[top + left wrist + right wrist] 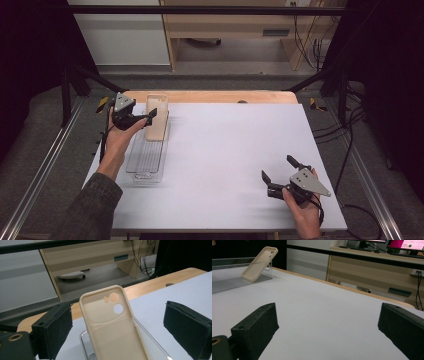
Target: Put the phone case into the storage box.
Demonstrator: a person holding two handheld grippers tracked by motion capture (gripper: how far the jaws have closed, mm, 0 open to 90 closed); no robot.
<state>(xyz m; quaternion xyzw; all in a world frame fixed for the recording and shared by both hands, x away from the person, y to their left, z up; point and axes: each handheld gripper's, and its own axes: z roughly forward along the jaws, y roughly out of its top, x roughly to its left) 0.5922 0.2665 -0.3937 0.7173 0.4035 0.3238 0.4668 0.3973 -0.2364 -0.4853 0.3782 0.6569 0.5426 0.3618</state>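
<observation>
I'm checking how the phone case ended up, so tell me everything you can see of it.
The phone case is beige, matte and looks like soft plastic or silicone, with raised edges and round camera cutouts near its top. Its hollow inside faces the left gripper, whose open jaws stand either side of it without pressing. It stands tilted, its lower end in the clear tray and its back leaning on the tray's far wall, at the table's far left.

Lab, black frame rig (pixel 200 10), cables (pixel 305 35), monitors (pixel 404 243)
</observation>
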